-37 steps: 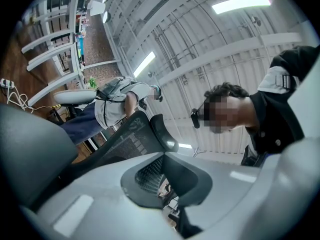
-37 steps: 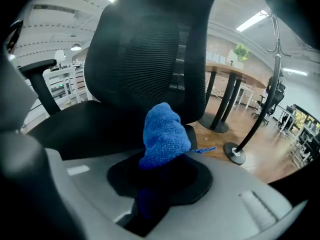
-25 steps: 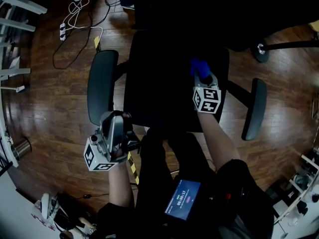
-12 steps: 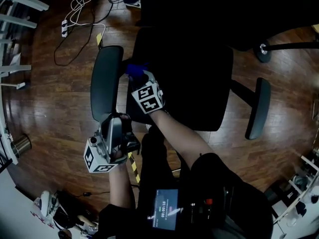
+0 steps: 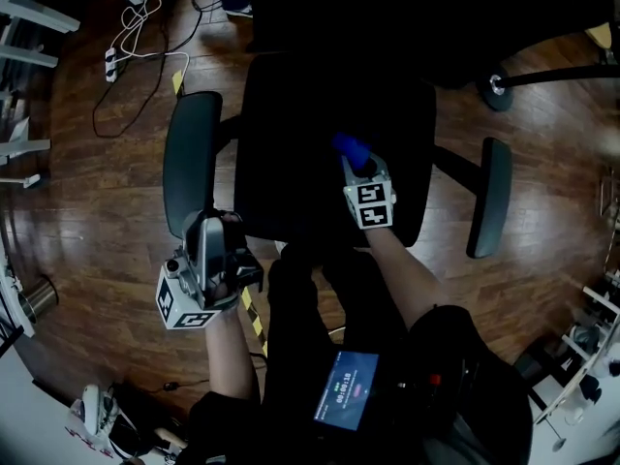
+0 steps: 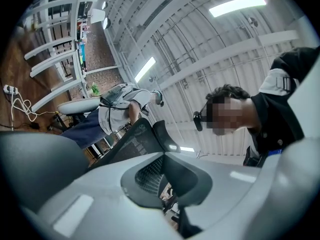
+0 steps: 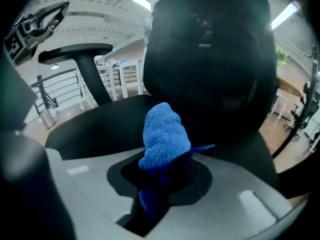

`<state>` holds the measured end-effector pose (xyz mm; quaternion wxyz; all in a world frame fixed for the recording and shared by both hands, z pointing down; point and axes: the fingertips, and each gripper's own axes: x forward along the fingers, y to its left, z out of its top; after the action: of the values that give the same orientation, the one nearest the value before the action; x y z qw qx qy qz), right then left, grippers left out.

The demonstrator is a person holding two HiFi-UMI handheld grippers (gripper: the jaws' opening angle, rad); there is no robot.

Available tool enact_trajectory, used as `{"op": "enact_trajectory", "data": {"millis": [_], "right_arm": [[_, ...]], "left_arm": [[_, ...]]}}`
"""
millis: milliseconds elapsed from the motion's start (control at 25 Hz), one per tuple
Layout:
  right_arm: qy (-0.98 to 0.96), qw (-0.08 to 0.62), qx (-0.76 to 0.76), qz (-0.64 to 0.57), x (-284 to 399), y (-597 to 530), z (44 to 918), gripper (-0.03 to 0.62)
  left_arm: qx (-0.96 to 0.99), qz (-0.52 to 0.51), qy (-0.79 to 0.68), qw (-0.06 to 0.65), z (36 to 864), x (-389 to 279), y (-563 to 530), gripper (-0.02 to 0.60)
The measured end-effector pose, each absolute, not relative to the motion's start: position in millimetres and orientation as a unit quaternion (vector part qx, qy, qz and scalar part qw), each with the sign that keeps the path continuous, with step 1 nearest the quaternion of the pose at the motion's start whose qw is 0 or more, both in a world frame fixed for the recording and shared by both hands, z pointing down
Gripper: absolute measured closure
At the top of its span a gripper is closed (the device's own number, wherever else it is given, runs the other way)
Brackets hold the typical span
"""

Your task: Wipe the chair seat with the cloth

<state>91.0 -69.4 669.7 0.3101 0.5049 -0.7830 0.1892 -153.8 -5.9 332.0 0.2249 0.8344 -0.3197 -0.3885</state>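
Overhead, a dark wooden floor surrounds the black office chair. The left gripper, jaws closed on nothing, hangs beside the chair seat's front-left corner. The right gripper clamps the blue cloth over the seat, right of centre.

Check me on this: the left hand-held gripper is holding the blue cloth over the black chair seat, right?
Not quite: the right hand-held gripper holds the blue cloth over the black chair seat, as the right gripper view shows.
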Motion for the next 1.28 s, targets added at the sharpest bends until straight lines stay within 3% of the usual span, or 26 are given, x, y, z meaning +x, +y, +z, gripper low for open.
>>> {"op": "enact_trajectory", "data": {"millis": [120,240,520,680,880,1040,1160,1280], "right_arm": [[-0.723,0.321,0.580,0.195,196.1,-41.6,662.2,0.499],[-0.686,0.320,0.624,0.194,257.0,-25.7,651.2,0.499],[-0.663,0.302,0.654,0.201,261.8,-29.4,647.2,0.499],[-0.712,0.263,0.622,0.191,187.8,-39.6,624.4,0.498],[-0.825,0.218,0.490,0.179,3.0,-56.7,609.8,0.498],[-0.887,0.247,0.360,0.153,-133.6,-23.6,623.6,0.499],[-0.903,0.292,0.296,0.110,-167.1,0.2,639.1,0.498],[-0.904,0.287,0.296,0.115,-161.0,-2.1,643.1,0.497]], "left_arm": [[0.836,-0.390,-0.312,0.228,331.2,-146.6,-7.4,0.588],[0.837,-0.390,-0.308,0.230,330.7,-143.4,-7.9,0.588],[0.837,-0.393,-0.307,0.224,325.3,-139.0,-7.6,0.588],[0.835,-0.396,-0.312,0.220,319.2,-150.0,-3.6,0.588],[0.830,-0.396,-0.330,0.215,321.3,-159.9,-1.0,0.588],[0.829,-0.393,-0.332,0.218,317.1,-163.2,5.3,0.588],[0.832,-0.389,-0.328,0.220,316.3,-156.9,9.6,0.588],[0.833,-0.388,-0.325,0.224,320.0,-153.4,11.4,0.588]]}}
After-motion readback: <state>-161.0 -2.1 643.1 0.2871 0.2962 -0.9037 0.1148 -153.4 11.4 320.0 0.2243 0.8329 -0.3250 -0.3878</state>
